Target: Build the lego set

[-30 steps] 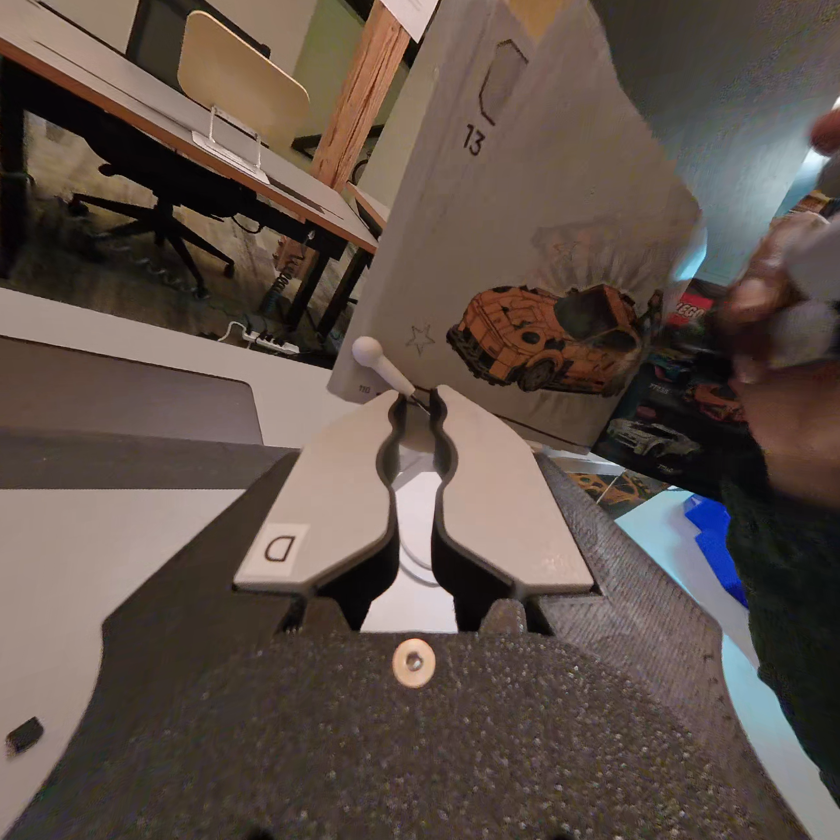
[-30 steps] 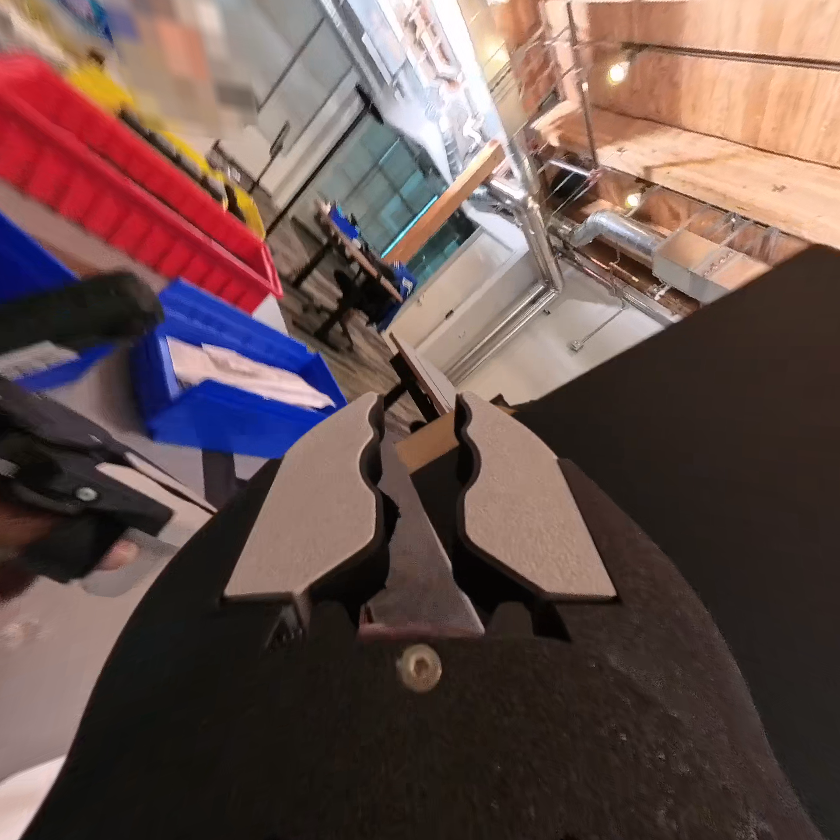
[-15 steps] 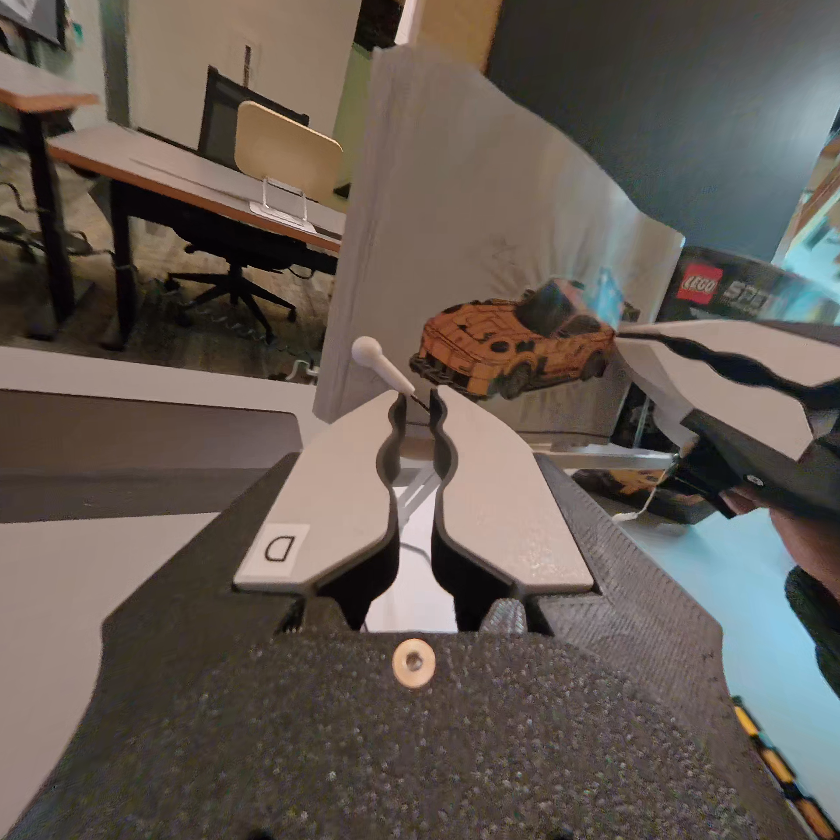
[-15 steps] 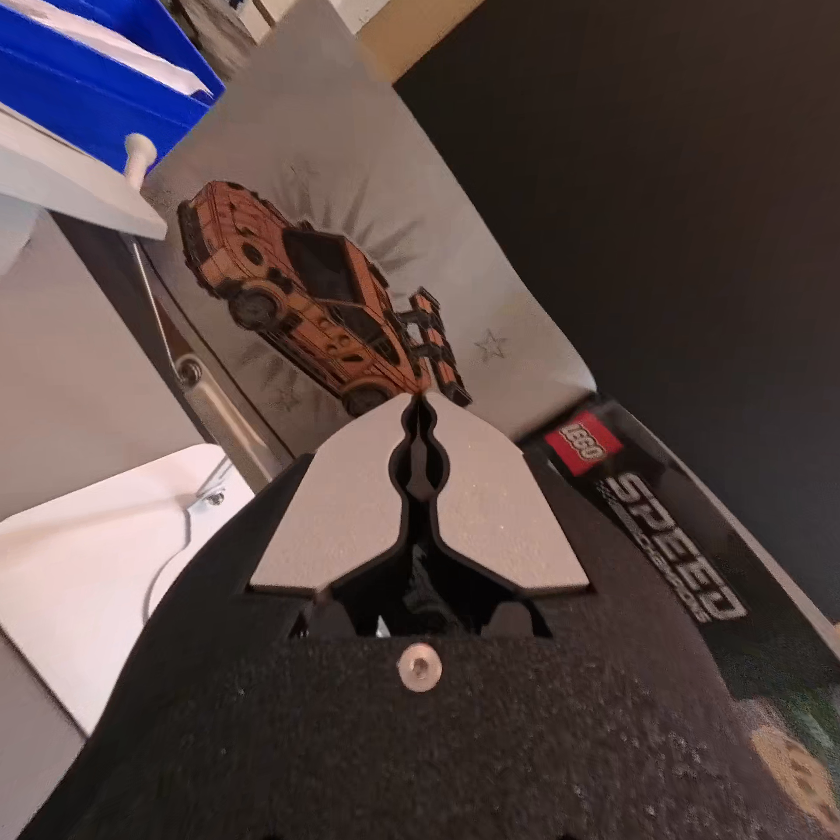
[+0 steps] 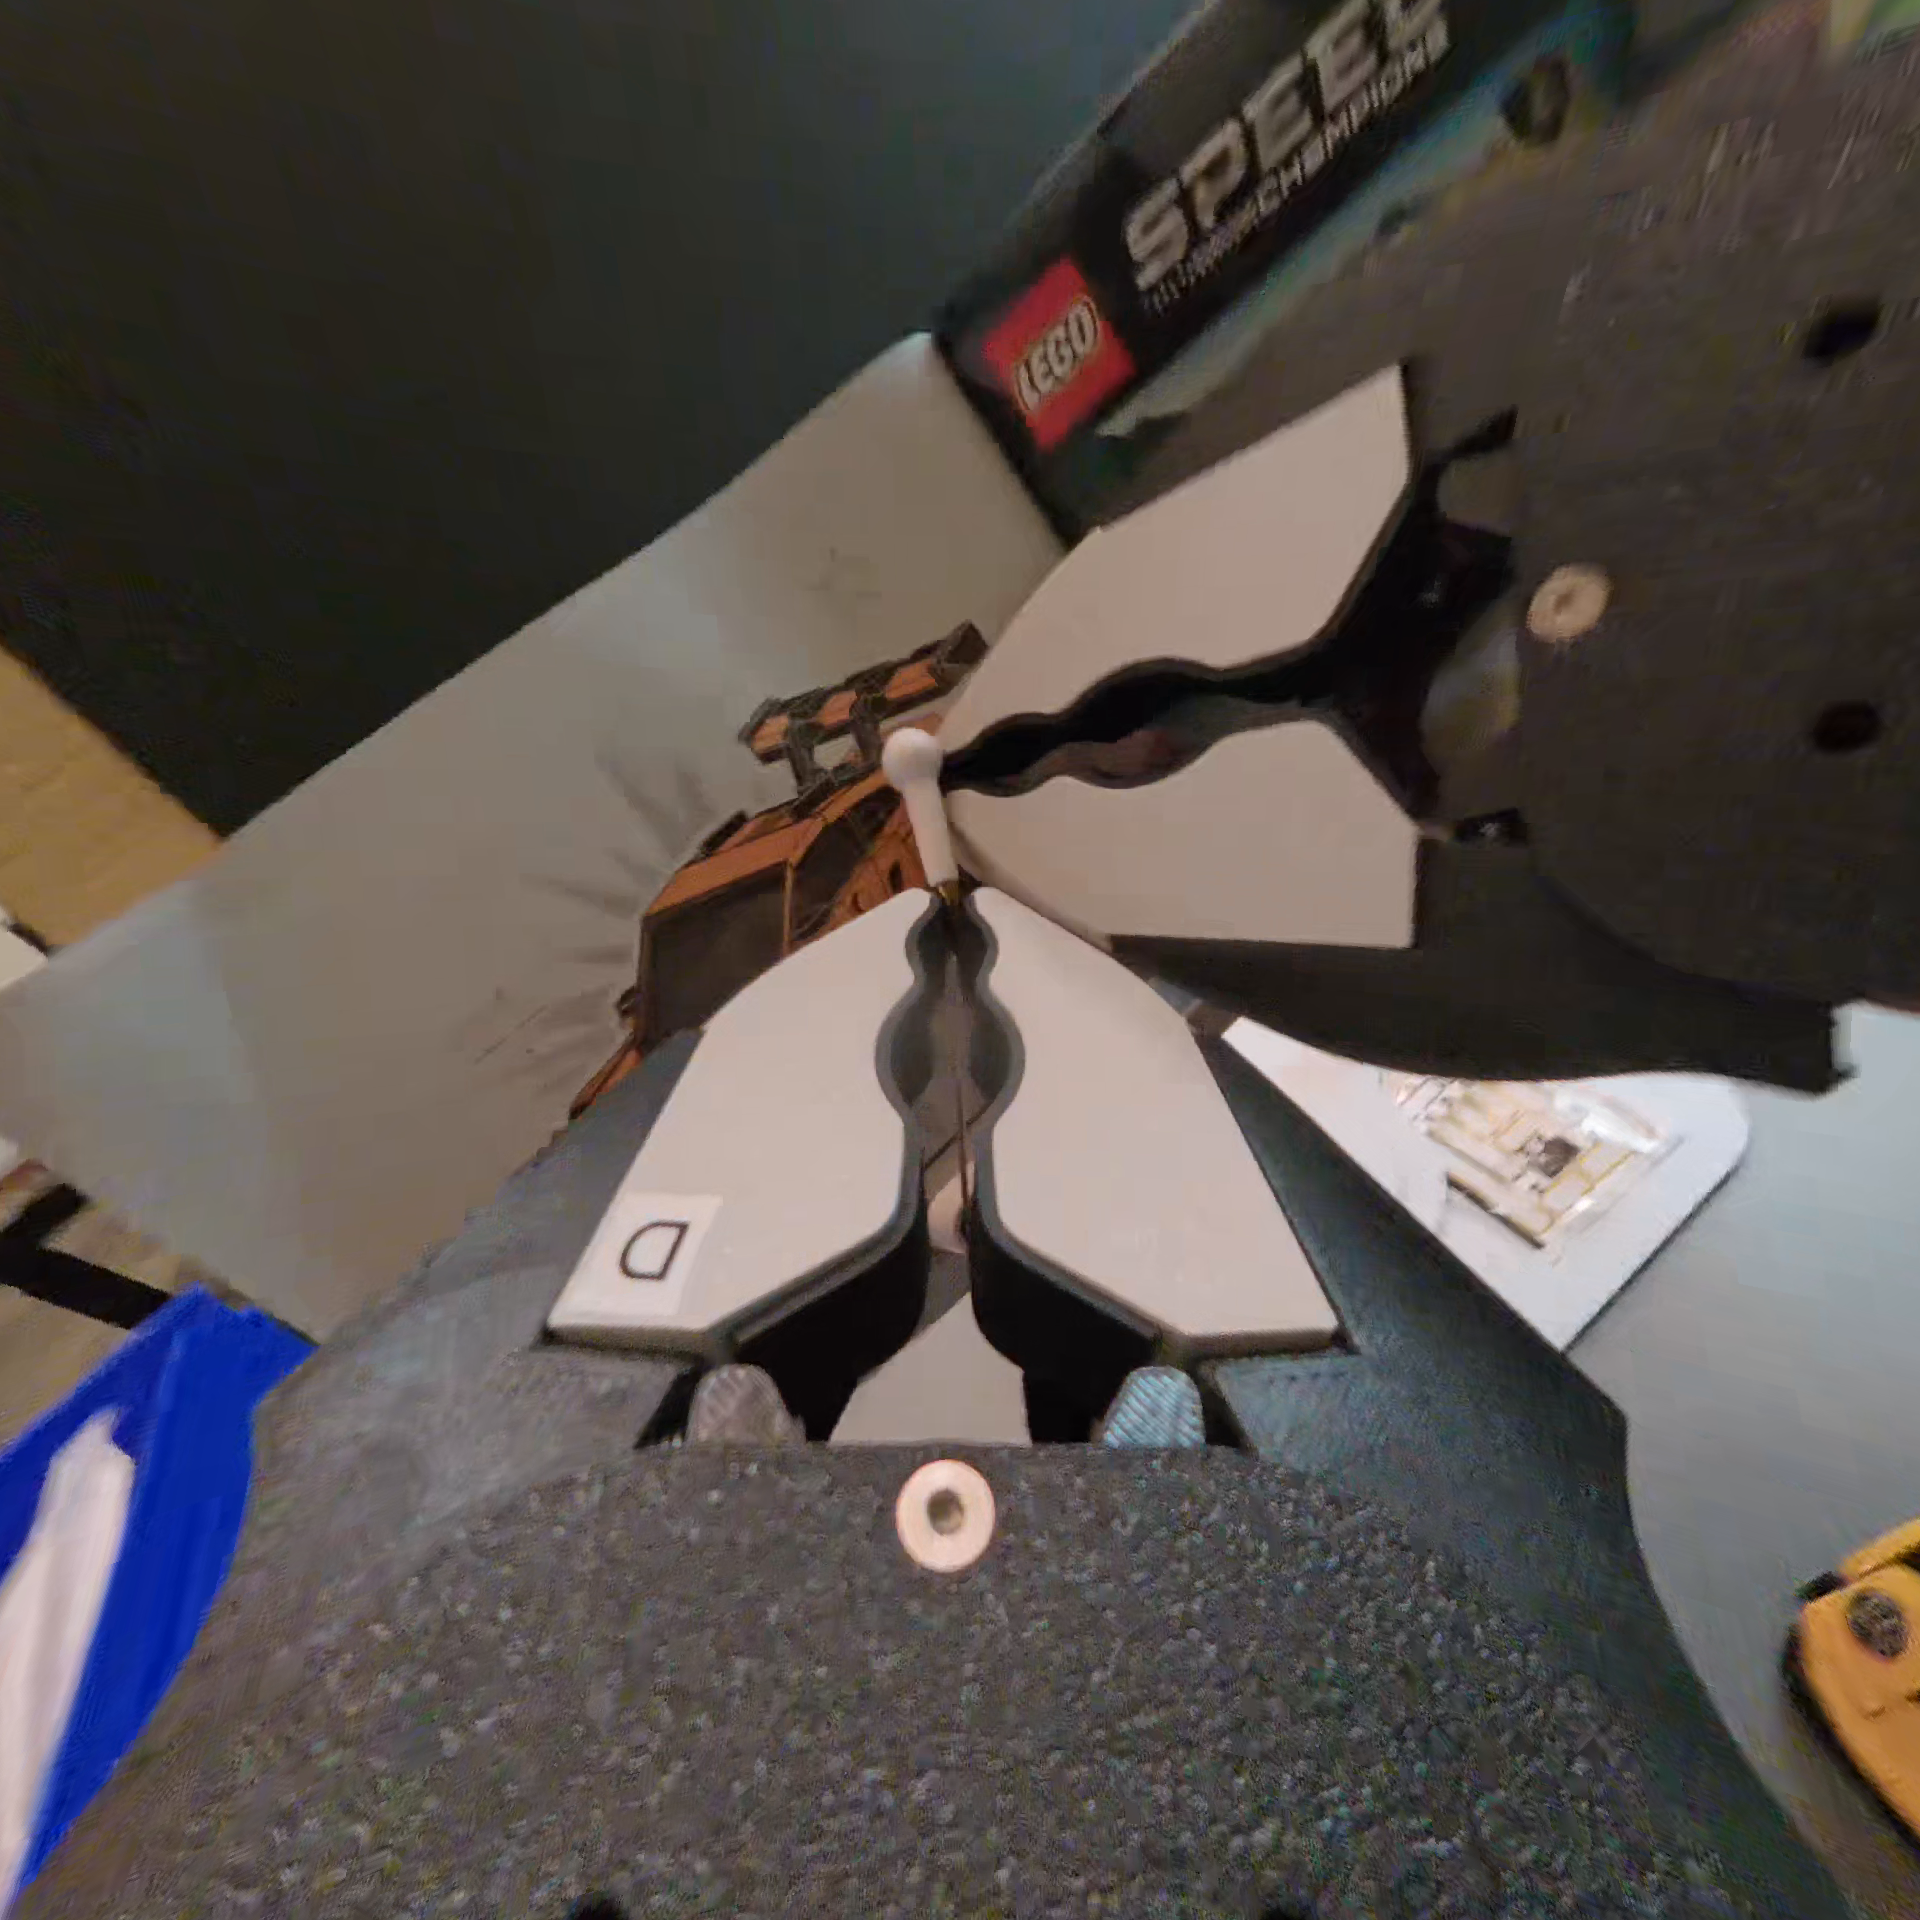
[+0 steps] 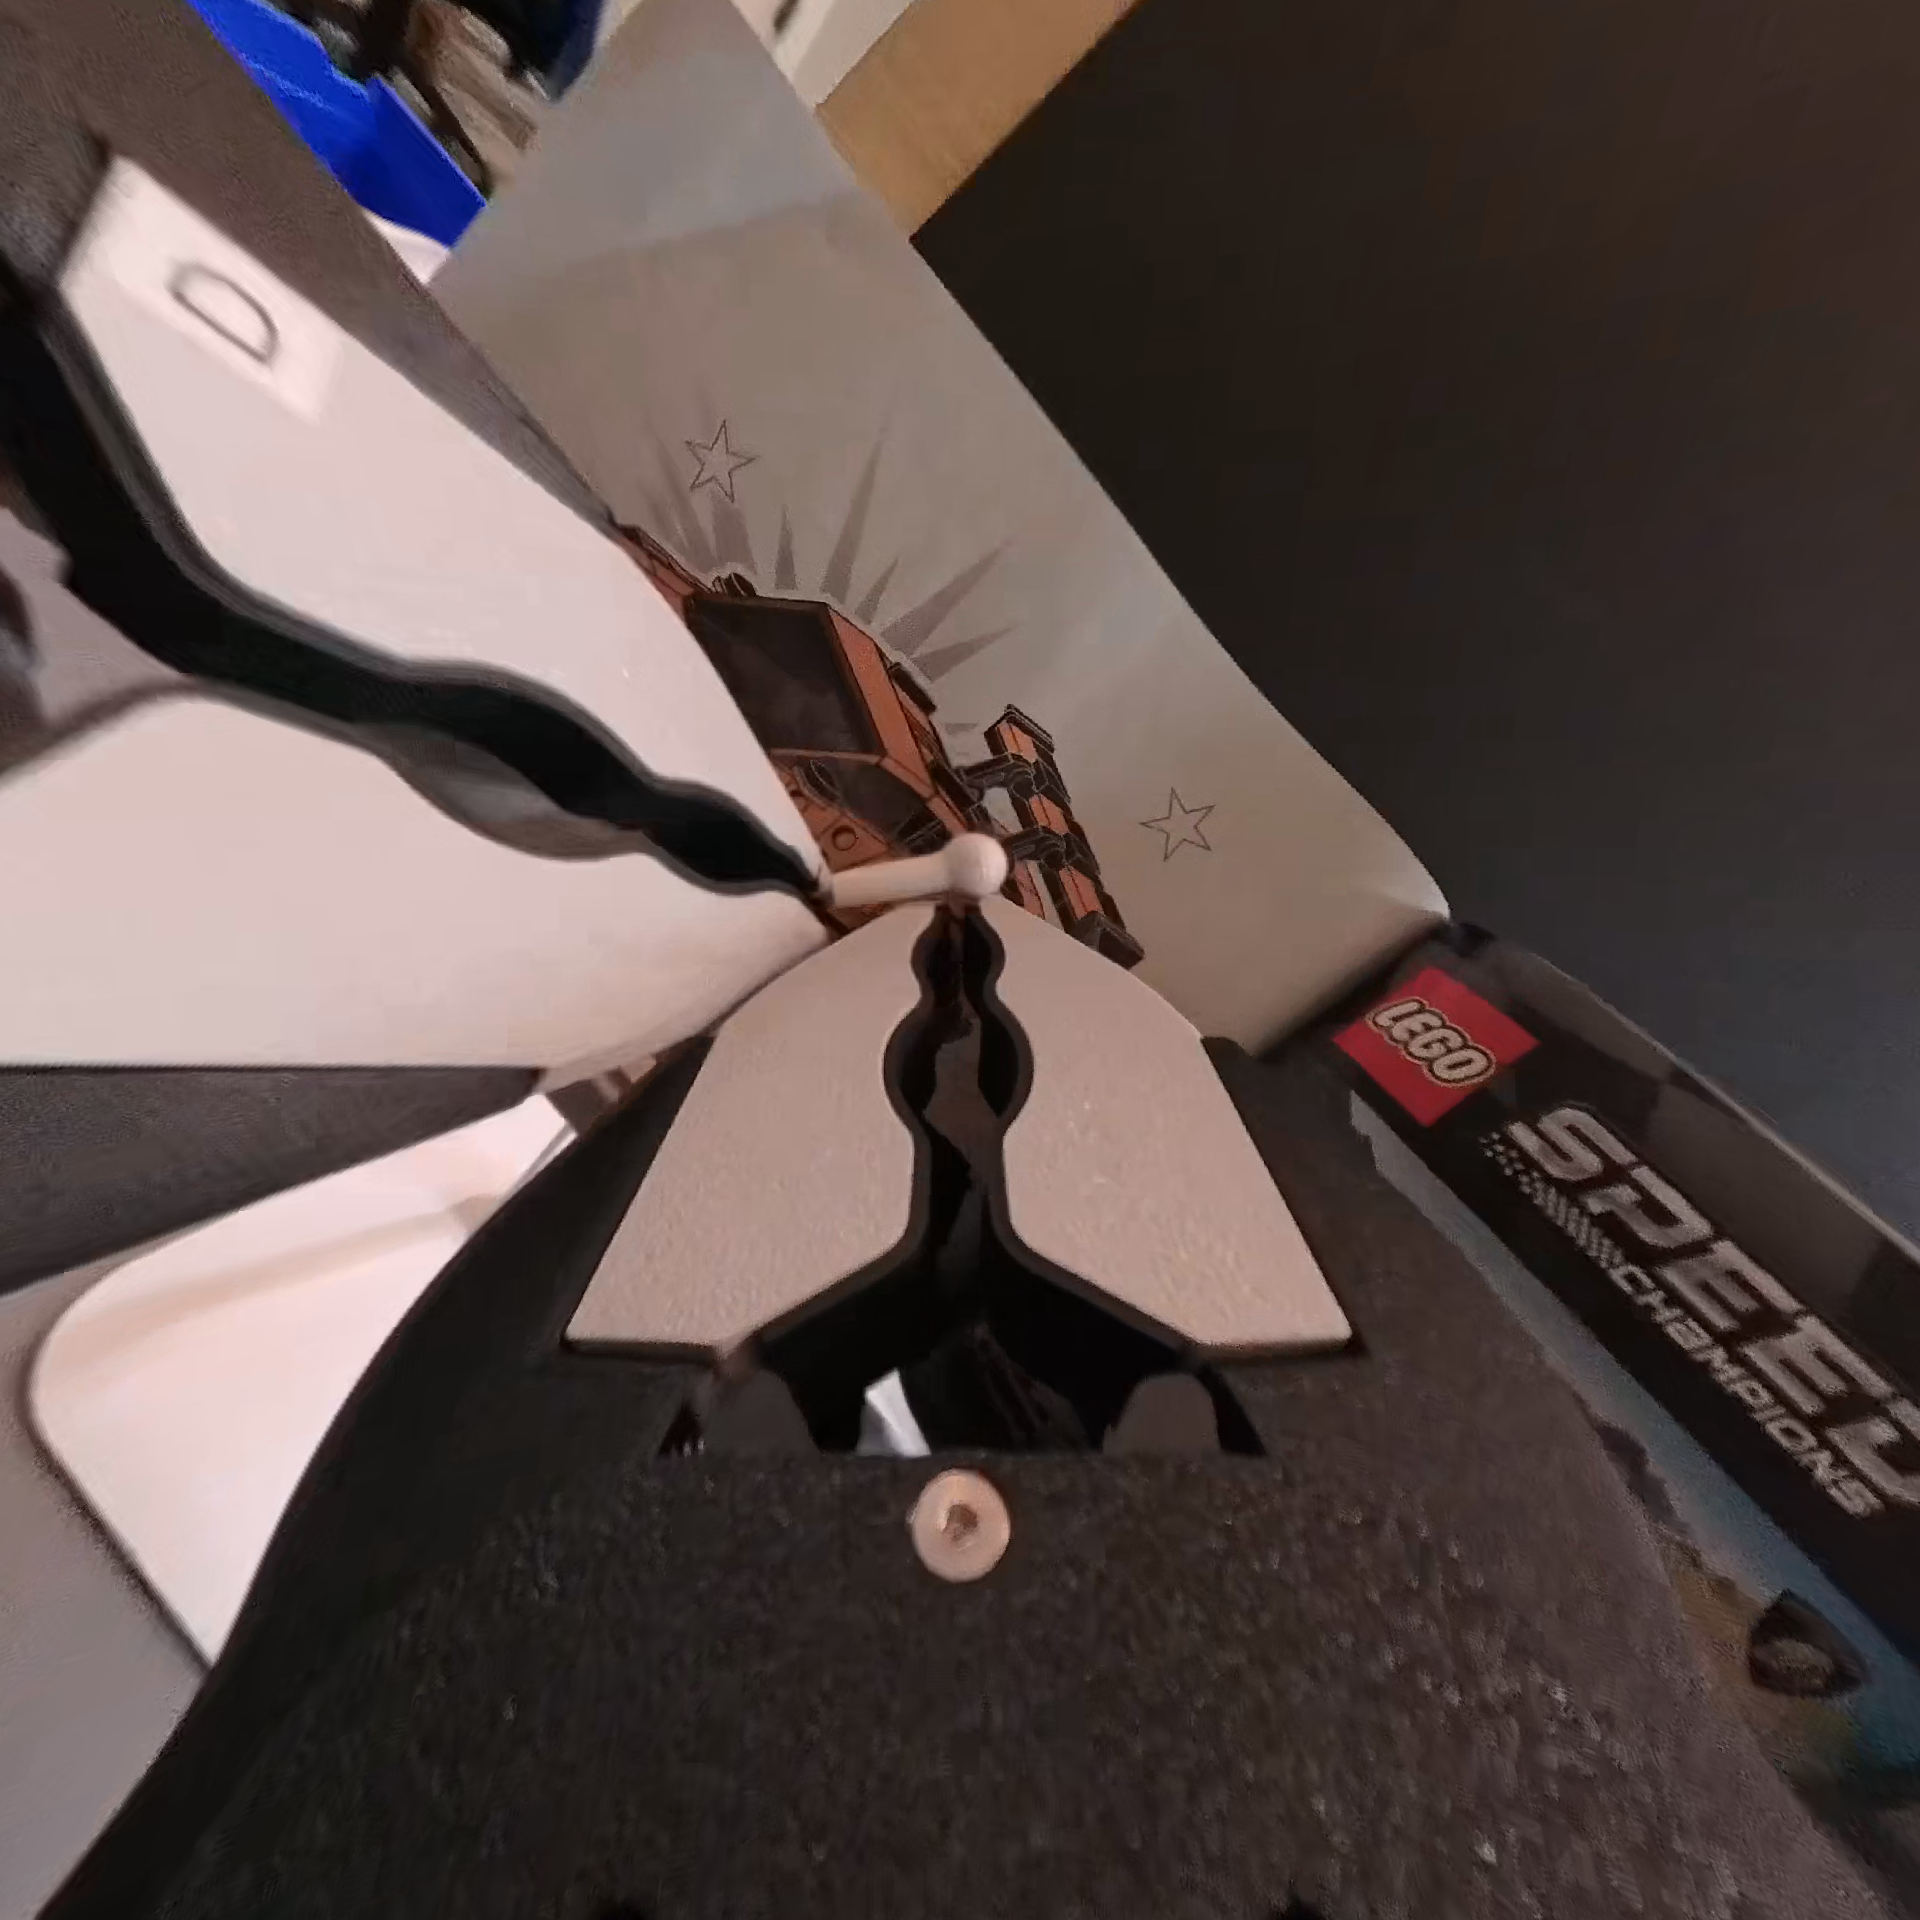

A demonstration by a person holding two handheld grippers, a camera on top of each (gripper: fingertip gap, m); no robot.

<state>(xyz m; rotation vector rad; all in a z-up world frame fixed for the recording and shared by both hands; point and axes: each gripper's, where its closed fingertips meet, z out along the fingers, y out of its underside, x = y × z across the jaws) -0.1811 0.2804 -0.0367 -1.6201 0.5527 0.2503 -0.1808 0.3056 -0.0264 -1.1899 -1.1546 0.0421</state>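
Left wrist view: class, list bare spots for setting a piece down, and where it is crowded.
Bare: white board between left gripper and the bag; table strip between board and yellow car. Crowded: right gripper meets the left at the pin, before the booklet.

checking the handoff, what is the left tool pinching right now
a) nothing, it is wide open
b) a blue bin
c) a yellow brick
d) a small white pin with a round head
d: the left tool is shut on the small white pin, whose round head sticks out past its tips, right at the tip of the right tool.
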